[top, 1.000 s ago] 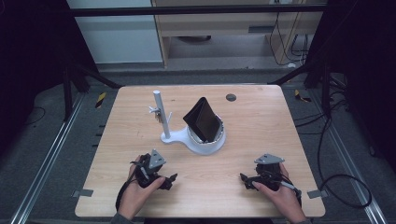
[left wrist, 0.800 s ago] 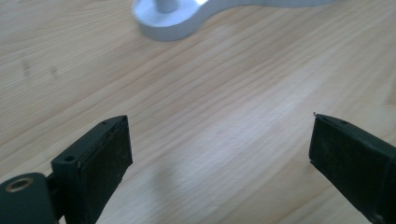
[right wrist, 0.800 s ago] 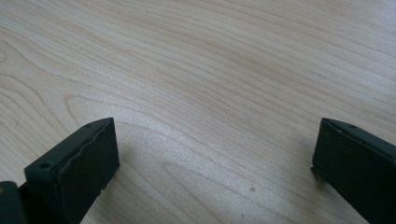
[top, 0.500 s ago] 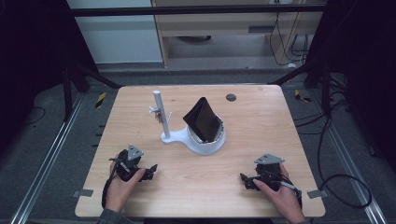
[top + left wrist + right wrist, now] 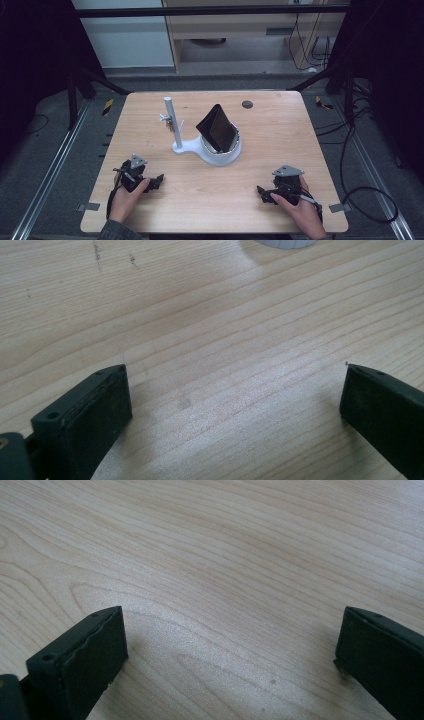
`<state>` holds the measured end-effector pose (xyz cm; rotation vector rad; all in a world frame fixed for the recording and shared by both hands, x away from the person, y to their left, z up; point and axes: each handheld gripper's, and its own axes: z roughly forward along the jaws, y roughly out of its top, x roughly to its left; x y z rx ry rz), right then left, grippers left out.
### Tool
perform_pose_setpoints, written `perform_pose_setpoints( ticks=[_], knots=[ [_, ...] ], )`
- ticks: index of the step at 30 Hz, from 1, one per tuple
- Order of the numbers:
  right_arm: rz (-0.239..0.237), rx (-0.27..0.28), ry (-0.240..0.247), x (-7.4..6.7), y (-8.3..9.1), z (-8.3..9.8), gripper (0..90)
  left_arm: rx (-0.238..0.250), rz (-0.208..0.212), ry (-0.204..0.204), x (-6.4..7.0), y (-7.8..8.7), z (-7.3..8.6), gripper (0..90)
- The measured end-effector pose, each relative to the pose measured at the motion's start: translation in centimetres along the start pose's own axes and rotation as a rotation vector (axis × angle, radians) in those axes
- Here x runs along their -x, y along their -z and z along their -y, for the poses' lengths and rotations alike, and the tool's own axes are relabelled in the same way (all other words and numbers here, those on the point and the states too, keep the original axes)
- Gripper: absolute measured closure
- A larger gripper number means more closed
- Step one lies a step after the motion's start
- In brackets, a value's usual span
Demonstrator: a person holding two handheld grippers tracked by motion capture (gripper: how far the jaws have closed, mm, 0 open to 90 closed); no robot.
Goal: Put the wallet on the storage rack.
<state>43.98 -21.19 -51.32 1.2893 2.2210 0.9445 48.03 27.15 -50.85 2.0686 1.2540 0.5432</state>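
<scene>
Desk (image 5: pixel 280 145): light wooden top with rounded corners.
White stand (image 5: pixel 210 150): sat near the desk's middle, its round base carrying an upright post.
Black wallet (image 5: pixel 216 129): leaned tilted in the white stand's bowl.
Dark round spot (image 5: pixel 247 104): lay beyond the white stand, toward the desk's far edge.

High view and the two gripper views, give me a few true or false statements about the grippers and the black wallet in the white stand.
1. The left gripper has its jaws wide apart with nothing between them. True.
2. The right gripper is clamped on the black wallet. False: its jaws are open over bare table.
3. The wallet leans tilted in the bowl of the white stand. True.
4. The stand's white post lies flat on the table. False: it stands upright.
5. Both grippers sit near the table's front edge, apart from the stand. True.
</scene>
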Motion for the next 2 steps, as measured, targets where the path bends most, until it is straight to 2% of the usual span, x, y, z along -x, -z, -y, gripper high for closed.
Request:
perform_pose_setpoints(
  ticks=[2],
  knots=[
    [0.0,0.0,0.0,0.0,0.0,0.0,0.4,0.001,-0.001,0.0,0.02,-0.01,0.0,0.0]
  ],
)
